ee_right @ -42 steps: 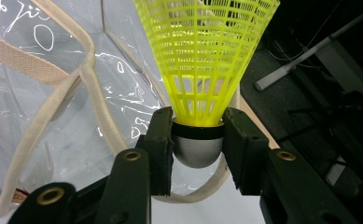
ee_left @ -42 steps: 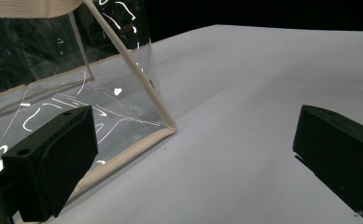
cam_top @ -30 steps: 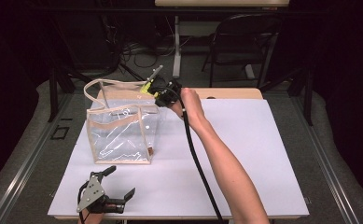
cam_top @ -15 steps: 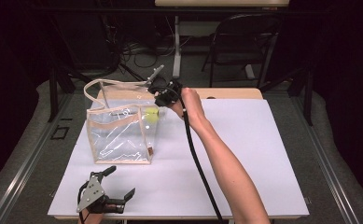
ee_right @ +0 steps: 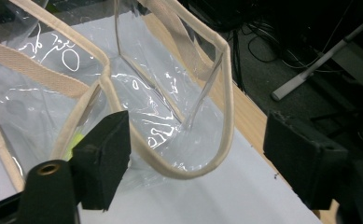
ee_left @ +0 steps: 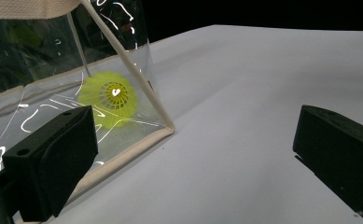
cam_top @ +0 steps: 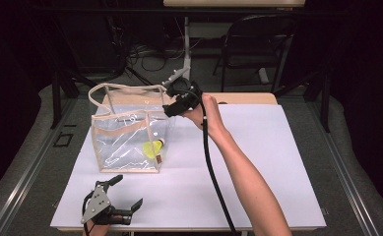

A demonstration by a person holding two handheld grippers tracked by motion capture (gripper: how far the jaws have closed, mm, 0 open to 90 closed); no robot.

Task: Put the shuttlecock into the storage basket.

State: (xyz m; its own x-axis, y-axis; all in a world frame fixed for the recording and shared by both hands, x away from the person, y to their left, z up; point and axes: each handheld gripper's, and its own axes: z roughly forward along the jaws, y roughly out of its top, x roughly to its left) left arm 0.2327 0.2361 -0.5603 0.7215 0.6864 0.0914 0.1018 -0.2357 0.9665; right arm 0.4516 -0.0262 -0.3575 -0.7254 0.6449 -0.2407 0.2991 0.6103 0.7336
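White worktop (cam_top: 258,162) sits in a dark room with cables on the floor behind it. At about 10 o'clock on it stands a clear bag (cam_top: 130,142). A yellow shuttlecock (cam_top: 153,148) now lies inside the bag, on its bottom, near the front corner. So the drop looks done. The right gripper (cam_top: 172,101) hangs over the bag's top at 12 o'clock; its jaws have just been opening and hold nothing. The left gripper (cam_top: 125,194) rests at 7 o'clock, jaws apart and empty. Not much looks left to do.
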